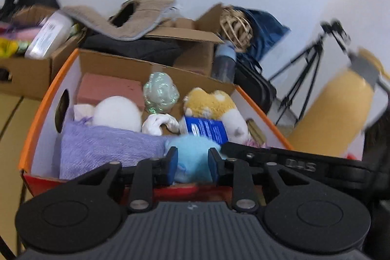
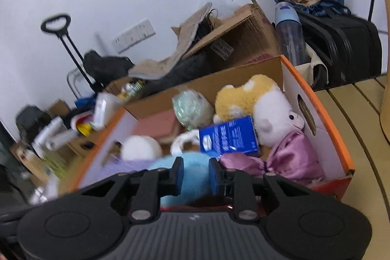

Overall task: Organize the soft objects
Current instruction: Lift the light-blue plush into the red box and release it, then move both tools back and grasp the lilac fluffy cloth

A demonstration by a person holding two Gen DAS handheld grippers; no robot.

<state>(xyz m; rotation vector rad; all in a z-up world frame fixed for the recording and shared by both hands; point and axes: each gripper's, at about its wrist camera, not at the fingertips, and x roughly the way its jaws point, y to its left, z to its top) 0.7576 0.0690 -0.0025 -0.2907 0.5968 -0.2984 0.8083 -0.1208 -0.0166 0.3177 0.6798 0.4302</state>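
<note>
Left wrist view first: the left hand-held gripper (image 1: 192, 166) sits low at the near edge of the orange-rimmed box (image 1: 36, 123), its blue pads part-way apart. A light blue plush (image 1: 195, 155) shows between them, though whether the pads press on it I cannot tell. Just left of the pads lies a folded lilac cloth (image 1: 104, 148). Beyond it, a white round plush (image 1: 117, 113) and a pink block (image 1: 109, 89) against the far wall. Straight ahead, a white knotted cloth (image 1: 158, 124) and a crinkly clear ball (image 1: 160, 91). Ahead and to the right, a blue packet (image 1: 207, 129) leans on a yellow-and-white plush (image 1: 214, 104). The black arm of the other tool (image 1: 304, 162) crosses at right.

Over to the right wrist view: the right hand-held gripper (image 2: 195, 176) has its pads narrowly apart, the same light blue plush (image 2: 192, 169) seen between them; contact is not clear here either. Right of the pads lies shiny pink satin (image 2: 280, 160) on a white stuffed animal (image 2: 277, 118). The blue packet (image 2: 228, 137) is just ahead, the yellow-and-white plush (image 2: 241, 96) behind it. The box stands on a pale slatted counter (image 2: 353, 113), with a water bottle (image 2: 290, 33) and black bag (image 2: 346, 45) beyond.
</note>
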